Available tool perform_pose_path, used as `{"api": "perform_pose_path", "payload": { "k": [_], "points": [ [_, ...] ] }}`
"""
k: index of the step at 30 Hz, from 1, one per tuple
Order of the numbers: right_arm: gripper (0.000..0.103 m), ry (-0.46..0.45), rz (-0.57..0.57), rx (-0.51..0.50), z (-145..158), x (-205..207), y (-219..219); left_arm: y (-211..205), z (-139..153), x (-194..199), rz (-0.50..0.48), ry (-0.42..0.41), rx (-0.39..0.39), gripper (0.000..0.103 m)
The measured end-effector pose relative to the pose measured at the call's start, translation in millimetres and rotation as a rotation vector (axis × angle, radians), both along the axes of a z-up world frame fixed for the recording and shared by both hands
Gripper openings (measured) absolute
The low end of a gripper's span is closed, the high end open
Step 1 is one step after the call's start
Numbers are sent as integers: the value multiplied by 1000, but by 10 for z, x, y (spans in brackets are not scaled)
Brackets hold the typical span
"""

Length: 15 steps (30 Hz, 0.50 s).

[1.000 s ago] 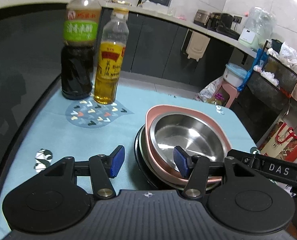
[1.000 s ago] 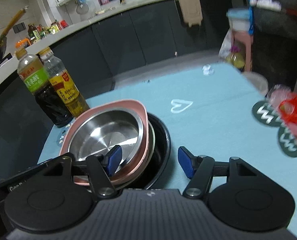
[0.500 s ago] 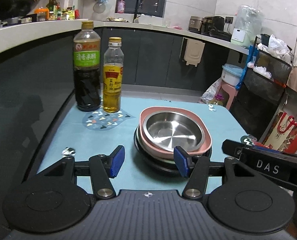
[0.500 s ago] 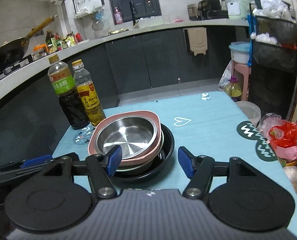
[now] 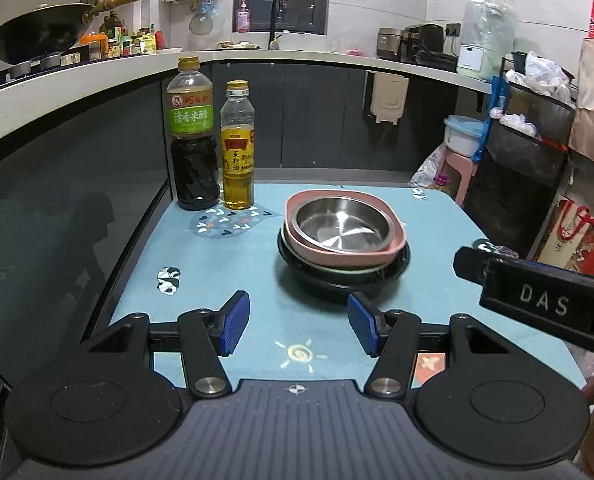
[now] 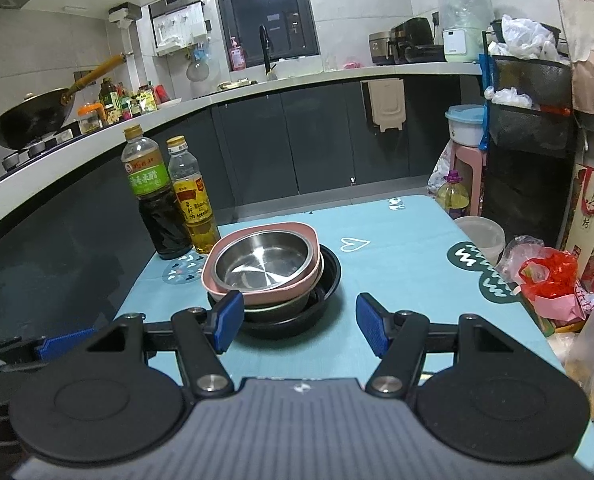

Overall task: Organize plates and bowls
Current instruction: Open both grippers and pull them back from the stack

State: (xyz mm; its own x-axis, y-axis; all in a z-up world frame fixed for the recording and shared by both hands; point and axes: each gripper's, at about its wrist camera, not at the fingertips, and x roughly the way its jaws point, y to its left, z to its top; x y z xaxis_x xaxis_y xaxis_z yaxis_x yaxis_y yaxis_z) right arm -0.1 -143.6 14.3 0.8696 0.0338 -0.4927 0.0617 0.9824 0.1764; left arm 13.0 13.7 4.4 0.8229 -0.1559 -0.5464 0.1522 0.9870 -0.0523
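Observation:
One stack of dishes stands on the light blue tablecloth (image 5: 233,272). A steel bowl (image 5: 339,224) (image 6: 263,260) nests in a pink squarish bowl (image 5: 393,246) (image 6: 281,298); under it lie a pale green plate (image 5: 337,271) and a black plate (image 5: 397,270) (image 6: 331,276) at the bottom. My left gripper (image 5: 299,330) is open and empty, back from the stack's near edge. My right gripper (image 6: 299,322) is also open and empty, its left pad in front of the stack without touching it.
A dark vinegar bottle (image 5: 193,136) and a yellow oil bottle (image 5: 238,148) stand at the table's far left. Red and clear plastic bags (image 6: 545,276) and a white tub (image 6: 481,238) crowd the right edge. The right gripper's body (image 5: 537,296) juts in from the right.
Both grippers have drawn back and risen away from the stack, which now looks smaller and farther. The dishes have stayed in place. Both grippers stay open.

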Motion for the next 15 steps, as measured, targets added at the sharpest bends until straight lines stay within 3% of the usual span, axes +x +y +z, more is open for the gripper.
{"api": "perform_pose_path", "payload": {
  "k": [15],
  "points": [
    [62,-47,-17,-13,66,-404,55,13,96,-429,-14,-50,5,52]
  ]
}}
